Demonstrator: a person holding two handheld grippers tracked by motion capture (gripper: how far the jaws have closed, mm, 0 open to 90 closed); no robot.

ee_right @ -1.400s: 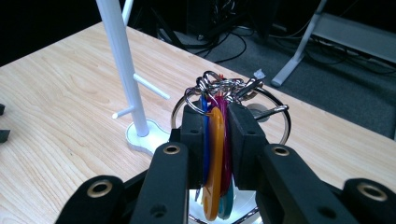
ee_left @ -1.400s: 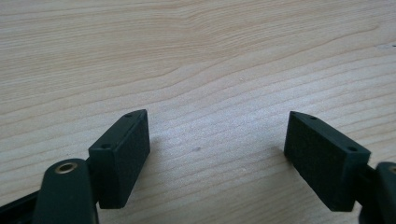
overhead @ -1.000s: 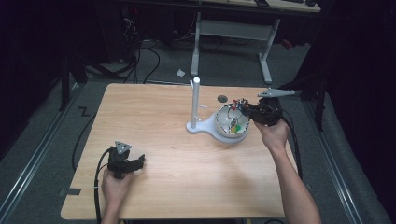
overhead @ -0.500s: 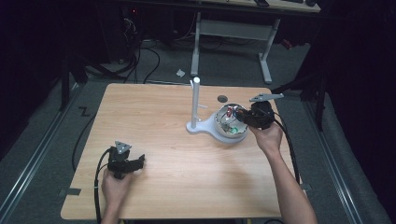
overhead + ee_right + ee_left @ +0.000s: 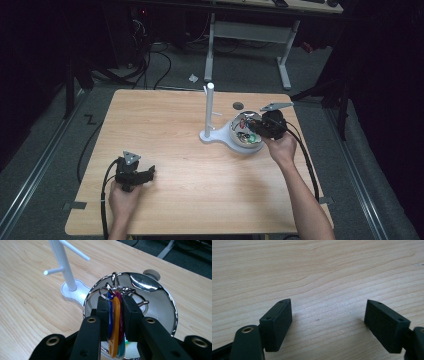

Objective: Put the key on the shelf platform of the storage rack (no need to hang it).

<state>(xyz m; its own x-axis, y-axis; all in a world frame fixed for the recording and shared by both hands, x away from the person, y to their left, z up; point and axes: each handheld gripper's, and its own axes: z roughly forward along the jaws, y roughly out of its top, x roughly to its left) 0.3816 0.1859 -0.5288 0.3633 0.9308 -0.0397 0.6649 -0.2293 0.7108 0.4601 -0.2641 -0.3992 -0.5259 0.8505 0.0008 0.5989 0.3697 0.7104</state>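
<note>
A shiny metal bowl (image 5: 160, 302) (image 5: 239, 141) sits on the wooden table beside a white stand (image 5: 66, 272) (image 5: 209, 112) with short pegs. My right gripper (image 5: 115, 306) (image 5: 255, 128) is over the bowl, shut on a bunch of coloured key tags (image 5: 115, 322) in blue, orange, maroon and teal. The tags hang from metal rings (image 5: 117, 288) just above the jaw tips. My left gripper (image 5: 328, 315) (image 5: 146, 173) rests low over bare wood at the front left, open, with nothing between its fingers.
A small round hole (image 5: 238, 105) lies in the tabletop behind the bowl. The table's right edge (image 5: 305, 150) runs close to my right hand. Cables (image 5: 150, 60) and a desk frame (image 5: 250, 35) stand on the floor beyond the far edge.
My right gripper has come down and to the left, from the bowl's right rim to over the bowl. The left gripper has stayed put.
</note>
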